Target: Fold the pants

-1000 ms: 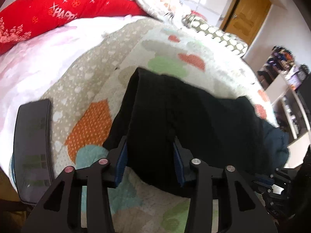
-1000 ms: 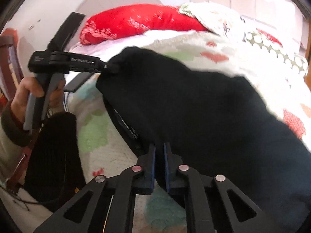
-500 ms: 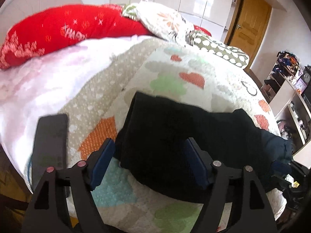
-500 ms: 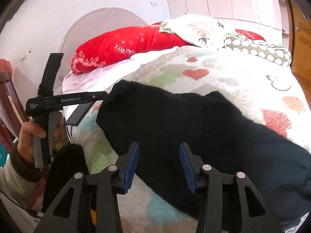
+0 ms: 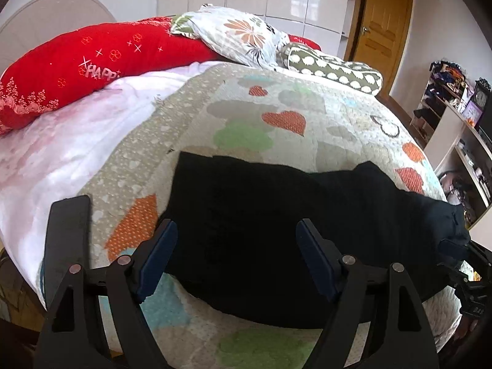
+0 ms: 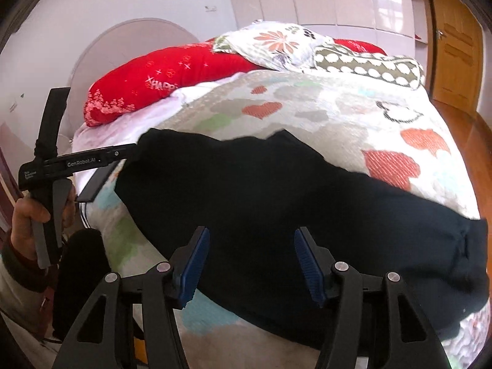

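Black pants (image 5: 276, 215) lie flat on the heart-patterned quilt (image 5: 276, 113), folded lengthwise, stretching left to right near the bed's front edge; they also show in the right wrist view (image 6: 276, 200). My left gripper (image 5: 236, 246) is open and empty, raised above the pants' left end. My right gripper (image 6: 252, 255) is open and empty above the pants' middle. The left gripper also shows in the right wrist view (image 6: 123, 153), held by a hand at the pants' left end.
A dark phone (image 5: 67, 233) lies on the bed left of the pants. Red pillow (image 5: 92, 61), floral pillow (image 5: 240, 37) and dotted bolster (image 5: 332, 67) sit at the head. Shelves (image 5: 455, 129) stand at right, a wooden door (image 5: 381, 21) beyond.
Both grippers let go of the pants, opened wide and pulled back and up. The pants now lie flat on the quilt.
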### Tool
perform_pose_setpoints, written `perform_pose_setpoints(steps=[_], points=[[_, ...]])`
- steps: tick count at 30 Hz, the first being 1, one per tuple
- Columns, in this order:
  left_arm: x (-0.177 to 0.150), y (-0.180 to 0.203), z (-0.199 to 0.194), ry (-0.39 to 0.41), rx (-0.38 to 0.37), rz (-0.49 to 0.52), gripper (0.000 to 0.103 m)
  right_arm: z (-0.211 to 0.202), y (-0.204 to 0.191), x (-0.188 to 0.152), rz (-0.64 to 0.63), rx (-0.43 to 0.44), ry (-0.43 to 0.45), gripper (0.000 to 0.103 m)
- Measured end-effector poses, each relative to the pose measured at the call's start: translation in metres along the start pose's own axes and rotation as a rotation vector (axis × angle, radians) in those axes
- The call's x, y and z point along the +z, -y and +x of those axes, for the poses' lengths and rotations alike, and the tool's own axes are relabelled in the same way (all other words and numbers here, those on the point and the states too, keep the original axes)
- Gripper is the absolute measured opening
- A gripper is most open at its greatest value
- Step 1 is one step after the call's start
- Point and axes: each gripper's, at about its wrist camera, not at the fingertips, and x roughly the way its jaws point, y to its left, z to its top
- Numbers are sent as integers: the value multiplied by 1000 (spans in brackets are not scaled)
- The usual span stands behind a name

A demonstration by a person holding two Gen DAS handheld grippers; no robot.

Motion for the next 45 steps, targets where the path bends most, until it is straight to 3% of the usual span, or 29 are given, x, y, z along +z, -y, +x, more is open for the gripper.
perform_pose_setpoints(steps=[8,17,22,29,31,33,34,41,45], points=[[-10,12,8,-44,-35,3,80,-21,38,-36,74,-94,-38,59],[-20,57,17,-78,-157,41,80,-78,108,-87,304,-205,-23,59],[-27,77,25,-109,-170,74,80,-86,133,-88,415,-183,48,59],[-27,82,20,-100,-158,97,80,-68,146,-72,469,-184,41,58],[-24,75,18,-88,-149,84,80,-62,146,-68,463,-176,45,43],[-20,68,17,-84,-139,66,80,-60,142,-64,435,-196,51,10],[-19,64,17,-84,-134,57,80,-62,139,-63,439,-170,62,4],[-15,41,10,-61,-107,20,80,-80,123,-63,430,-97,87,3],[-14,24,10,-60,-83,-17,80,-63,135,-79,464,-157,-6,9]])
